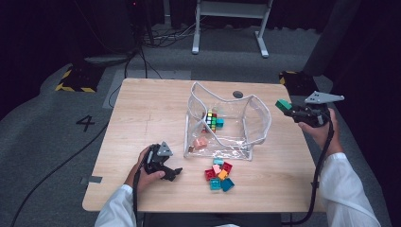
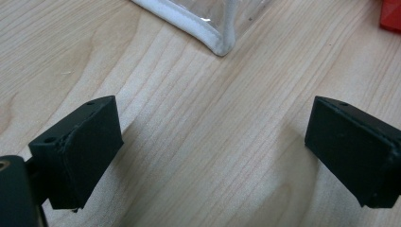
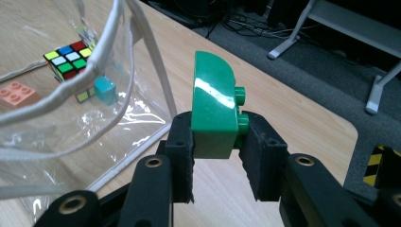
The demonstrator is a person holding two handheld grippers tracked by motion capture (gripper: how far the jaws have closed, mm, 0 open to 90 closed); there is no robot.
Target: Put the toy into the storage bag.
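A clear plastic bag (image 1: 227,124) with white piping stands open mid-table; inside lie a colour cube (image 1: 211,120), a teal block (image 1: 220,122) and a pink brick (image 1: 200,142). My right gripper (image 1: 286,108) hovers just right of the bag's rim, shut on a green brick (image 1: 283,105). In the right gripper view the green brick (image 3: 215,106) sits pinched between the black pads, studs facing right, with the bag (image 3: 80,94) to its left. My left gripper (image 1: 174,174) rests on the table front left of the bag, jaws wide apart over bare wood (image 2: 213,156), near the bag's corner (image 2: 218,45).
A heap of loose bricks (image 1: 219,174) in red, teal, orange and pink lies in front of the bag. A red brick edge (image 2: 391,14) shows at the left gripper view's corner. Beyond the table (image 1: 142,109) lie cables, a white frame (image 1: 231,23) and hazard-striped feet.
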